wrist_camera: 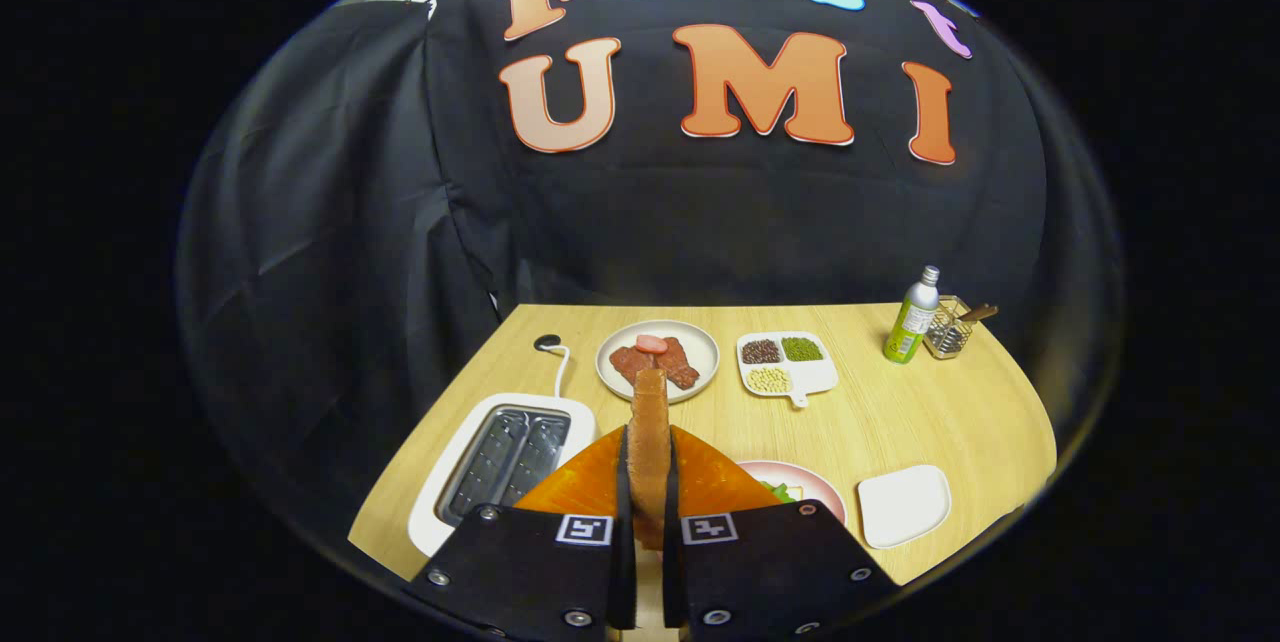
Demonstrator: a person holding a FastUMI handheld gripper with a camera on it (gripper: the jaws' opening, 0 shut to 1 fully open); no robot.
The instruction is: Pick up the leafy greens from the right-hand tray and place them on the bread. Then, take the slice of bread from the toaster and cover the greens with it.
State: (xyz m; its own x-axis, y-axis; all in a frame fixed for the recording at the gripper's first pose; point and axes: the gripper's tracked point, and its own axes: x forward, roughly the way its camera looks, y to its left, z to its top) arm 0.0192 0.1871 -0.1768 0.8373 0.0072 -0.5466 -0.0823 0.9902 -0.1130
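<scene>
- Gripper view: my gripper (648, 482) is clenched on the slice of bread (648, 422), both fingers pressed flat against its two faces; the slice stands upright on edge between them and rises past the fingertips.
- I take the toaster (500, 462) as my landmark. It lies just left of my fingers, white, both slots dark, so the held slice is up and to the right of it, clear of the slots.
- Just right of the toaster, a pink plate (815, 487) peeks out from behind my right finger with a bit of the leafy greens (778, 491) on it. I cannot tell whether bread lies under them.
- Farther right of the toaster than the plate sits a small white square tray (903, 505).
- Beyond the toaster, a cord (558, 367) runs off its back edge across the wooden table (900, 412).
- Beyond and right of the toaster, a round plate of meat slices (657, 360) sits directly behind the top of the held bread.
- Right of that, a white divided dish (786, 363) holds three kinds of beans.
- Farthest from the toaster, at the table's back right corner, a green bottle (912, 317) stands beside a wire holder (950, 330).
</scene>
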